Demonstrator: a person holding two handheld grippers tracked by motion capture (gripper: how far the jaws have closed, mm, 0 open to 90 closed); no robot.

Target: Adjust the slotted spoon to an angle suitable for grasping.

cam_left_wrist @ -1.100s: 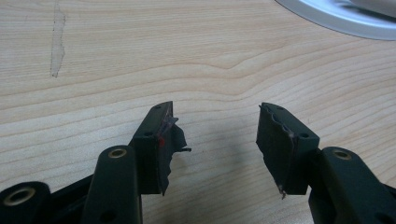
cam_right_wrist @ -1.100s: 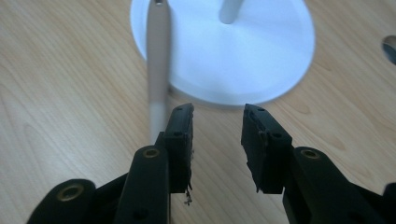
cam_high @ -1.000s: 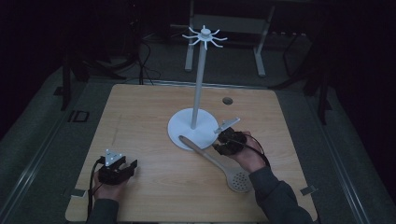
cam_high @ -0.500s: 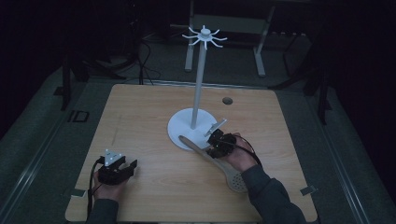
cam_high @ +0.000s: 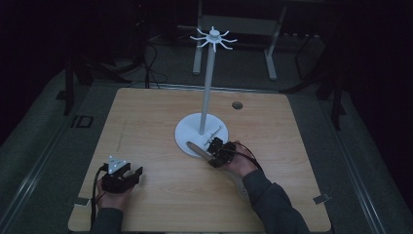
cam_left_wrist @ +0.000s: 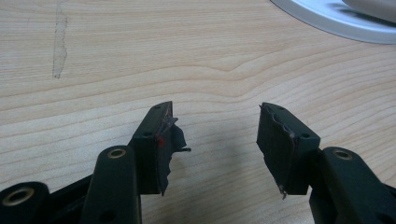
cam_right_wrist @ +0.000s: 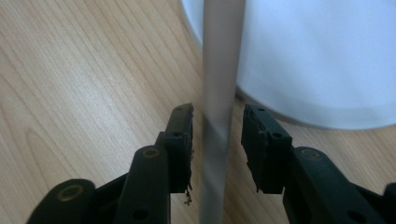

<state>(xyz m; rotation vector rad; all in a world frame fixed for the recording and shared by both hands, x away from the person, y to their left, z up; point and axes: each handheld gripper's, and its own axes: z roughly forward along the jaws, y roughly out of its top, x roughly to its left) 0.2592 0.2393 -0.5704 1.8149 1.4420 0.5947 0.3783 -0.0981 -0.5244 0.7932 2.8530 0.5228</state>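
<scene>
- The left gripper (cam_high: 127, 176) rested low at the near left of the wooden worktop (cam_high: 160, 117), held in the person's left hand (cam_high: 111, 196), with its grey three-cornered plate on top.
- In the left gripper view its fingers (cam_left_wrist: 161, 140) stood wide apart over bare wood, with nothing between them; the black padding on both was ragged at the edges.
- A pale streak (cam_left_wrist: 59, 44) marked the wood ahead of that gripper, and the rim of the white base (cam_left_wrist: 336, 21) showed at the far right of the same view.
- The right gripper (cam_high: 213, 150) sat further in, right of centre, gripped by the person's right hand (cam_high: 238, 163) in a dark sleeve (cam_high: 272, 204).
- A wooden spoon (cam_high: 197, 148) lay flat on the worktop, its handle end just beside the white base and the rest running back under the right hand.
- In the right gripper view the fingers (cam_right_wrist: 180, 149) stood narrowly apart on either side of the spoon handle (cam_right_wrist: 215, 130), which ran straight up between them; a slim gap showed on each side, so they straddled it without pressing on it.
- Just beyond, the round white base (cam_high: 187, 134) of a stand sat near the middle of the worktop.
- Its thin white pole (cam_high: 208, 87) rose upright to a crown of short radiating hooks (cam_high: 213, 38).
- A small dark round hole (cam_high: 237, 105) lay in the worktop near the far edge, right of the pole.
</scene>
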